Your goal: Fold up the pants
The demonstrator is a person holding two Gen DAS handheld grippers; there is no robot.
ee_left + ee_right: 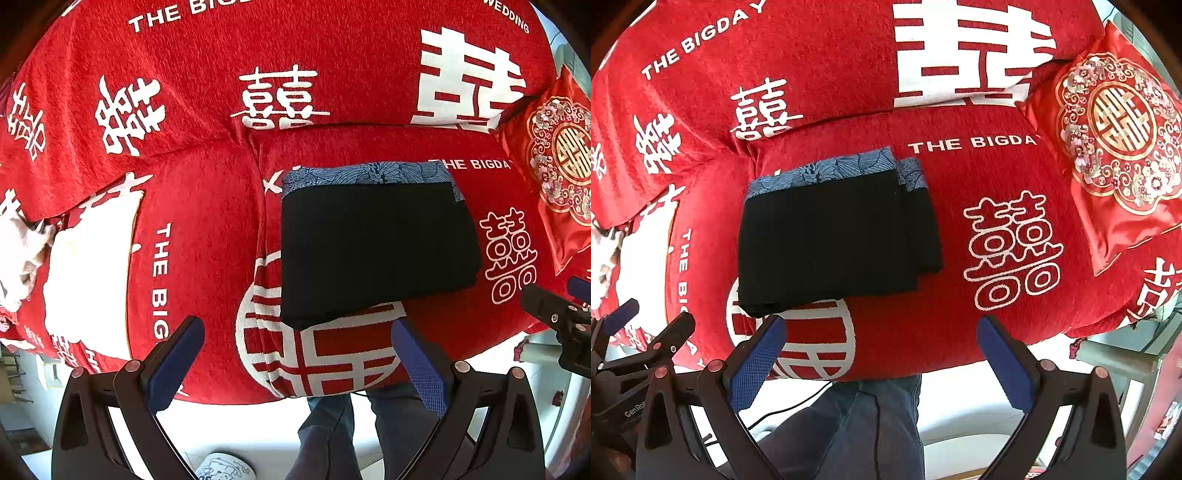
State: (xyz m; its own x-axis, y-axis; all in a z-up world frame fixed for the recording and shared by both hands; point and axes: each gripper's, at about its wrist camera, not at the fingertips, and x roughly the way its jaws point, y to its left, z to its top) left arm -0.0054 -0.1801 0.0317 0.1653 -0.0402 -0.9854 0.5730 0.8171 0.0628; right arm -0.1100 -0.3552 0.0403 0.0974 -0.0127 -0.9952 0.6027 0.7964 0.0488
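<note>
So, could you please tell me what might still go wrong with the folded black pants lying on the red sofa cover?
1. The folded black pants with a blue patterned waistband lie near the front edge of the red sofa cover; a nudge could slide them off.
2. The right-side layers are stepped, not flush, so the stack may slump.
3. Both the left gripper and the right gripper are open close by and could snag the fabric.

We look forward and down along each hand-held gripper's spread fingers, from just off the sofa's [207,229] front edge. Both views share the folded pants [376,247] ahead; they sit ahead-right of our left hand-held gripper [295,354], ahead-left of our right one [882,350].
</note>
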